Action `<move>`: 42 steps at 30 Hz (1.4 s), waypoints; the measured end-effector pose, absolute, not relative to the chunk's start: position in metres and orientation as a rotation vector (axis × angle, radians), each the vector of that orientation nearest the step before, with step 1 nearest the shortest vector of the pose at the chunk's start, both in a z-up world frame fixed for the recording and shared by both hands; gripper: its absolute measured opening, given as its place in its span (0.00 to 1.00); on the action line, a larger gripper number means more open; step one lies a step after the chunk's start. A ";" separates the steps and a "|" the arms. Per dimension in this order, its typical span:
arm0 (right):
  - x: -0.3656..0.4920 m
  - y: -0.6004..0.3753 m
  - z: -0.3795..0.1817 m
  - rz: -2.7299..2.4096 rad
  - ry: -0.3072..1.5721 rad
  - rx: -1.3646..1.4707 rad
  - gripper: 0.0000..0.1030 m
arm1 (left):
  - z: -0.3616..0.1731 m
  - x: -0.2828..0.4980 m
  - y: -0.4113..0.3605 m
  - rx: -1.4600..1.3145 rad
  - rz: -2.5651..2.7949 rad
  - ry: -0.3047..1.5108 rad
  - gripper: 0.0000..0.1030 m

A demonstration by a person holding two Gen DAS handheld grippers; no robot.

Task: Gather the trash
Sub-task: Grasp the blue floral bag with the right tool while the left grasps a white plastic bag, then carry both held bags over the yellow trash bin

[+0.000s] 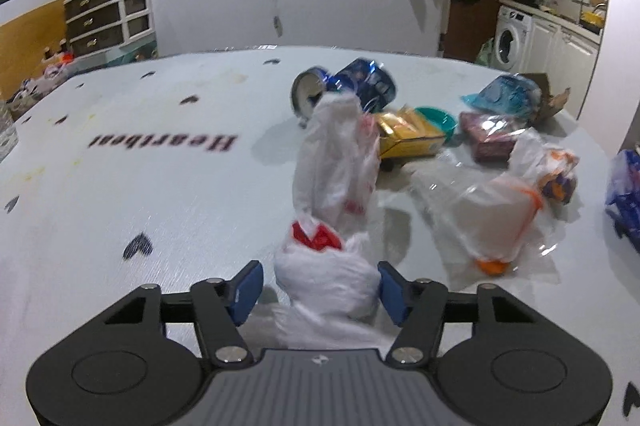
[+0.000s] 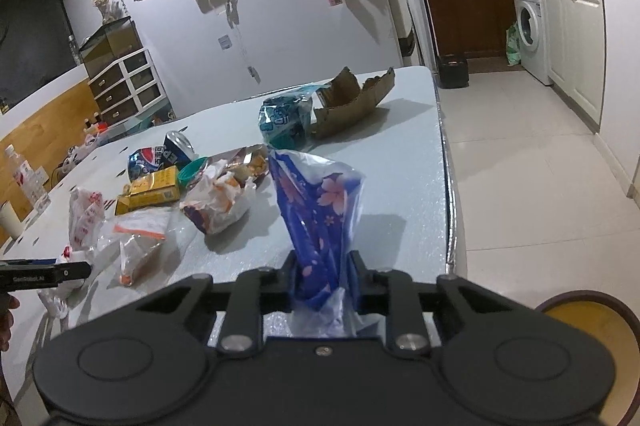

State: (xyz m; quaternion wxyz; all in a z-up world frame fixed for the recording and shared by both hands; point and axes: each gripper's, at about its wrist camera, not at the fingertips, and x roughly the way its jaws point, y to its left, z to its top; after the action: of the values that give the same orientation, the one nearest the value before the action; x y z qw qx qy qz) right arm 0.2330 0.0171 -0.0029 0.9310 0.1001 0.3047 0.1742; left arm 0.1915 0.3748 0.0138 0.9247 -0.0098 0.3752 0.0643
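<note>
table (image 2: 400,162): strewn with soft, light trash.
blue floral bag (image 2: 320,202): limp, slippery film; right gripper (image 2: 324,278) pinches its gathered neck.
white plastic bag (image 1: 326,278): crumpled, between left gripper (image 1: 320,282) pads, barely touching.

Drawer chest (image 1: 108,12) against the wall; washing machine (image 2: 530,26) — far right, beside white cabinets (image 2: 576,38).

Right gripper (image 2: 323,276) clamps a blue flowered plastic bag (image 2: 320,210) near the table's (image 2: 408,154) right edge; torn cardboard (image 2: 352,102) lies by the far right corner, cans and wrappers toward the left.
</note>
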 end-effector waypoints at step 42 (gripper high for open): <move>0.155 -0.068 0.035 0.382 0.435 0.144 0.20 | 0.061 0.120 0.169 -0.028 0.055 0.525 0.50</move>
State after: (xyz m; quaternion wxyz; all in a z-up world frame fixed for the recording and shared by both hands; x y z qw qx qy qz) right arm 0.1555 -0.0683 0.0351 0.9558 0.0710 0.2145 0.1884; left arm 0.1195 0.1690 0.0606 0.9653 -0.0136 0.2592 0.0273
